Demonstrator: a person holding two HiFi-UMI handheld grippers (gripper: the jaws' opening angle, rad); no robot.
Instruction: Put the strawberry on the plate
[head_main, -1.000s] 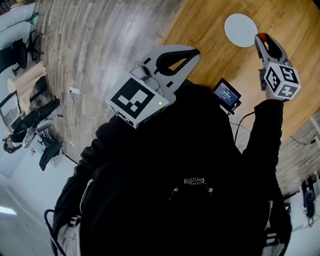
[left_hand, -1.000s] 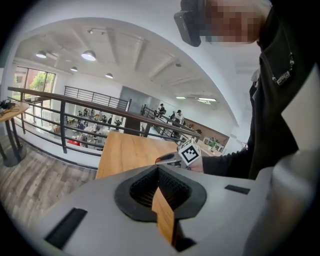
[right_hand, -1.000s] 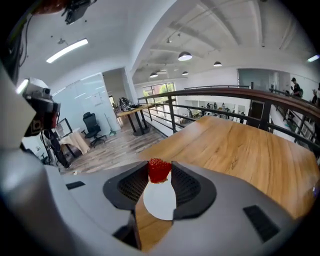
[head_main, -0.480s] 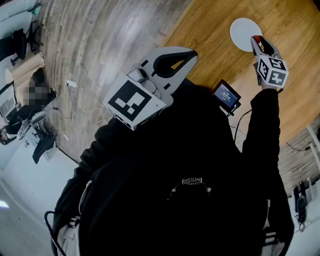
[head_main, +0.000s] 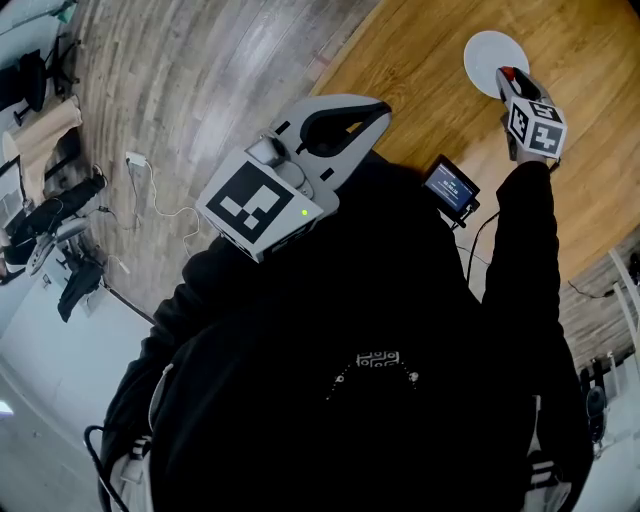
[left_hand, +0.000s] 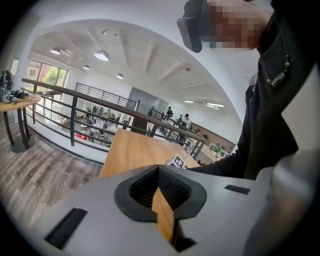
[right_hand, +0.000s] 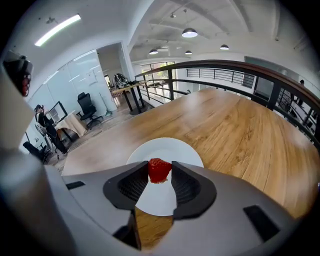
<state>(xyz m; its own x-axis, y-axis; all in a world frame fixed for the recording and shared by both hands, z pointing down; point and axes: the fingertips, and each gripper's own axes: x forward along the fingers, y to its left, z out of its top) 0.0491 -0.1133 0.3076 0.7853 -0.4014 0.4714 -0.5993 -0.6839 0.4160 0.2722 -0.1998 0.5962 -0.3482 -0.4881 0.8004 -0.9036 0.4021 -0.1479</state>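
- My right gripper (head_main: 506, 76) held the small red strawberry (right_hand: 159, 170) between the tips of its two fingers. The fingers stood narrow and pressed on the fruit from both sides.
- The strawberry was in the air over the white round plate (right_hand: 186, 152), which lay on the light brown wooden table (right_hand: 235, 130). In the right gripper view it showed in front of the plate's middle. I judged that it did not yet touch the plate.
- My left gripper (left_hand: 158, 167) was close to my body, well apart from the plate. Its fingers were together at the tips with nothing between them. I judged it had no part in this step.
- To do the step well, I thought I should bring the fruit low over the middle, not the rim, until it almost rests.
- Only the tips held it, so I wanted no shaking and no harder squeeze, because the fruit looked soft.
- Then I should open the fingers slowly and only a little, so the fruit would not roll.
- After that I should lift straight up, so a finger would not drag the fruit or push the plate across the smooth wood.
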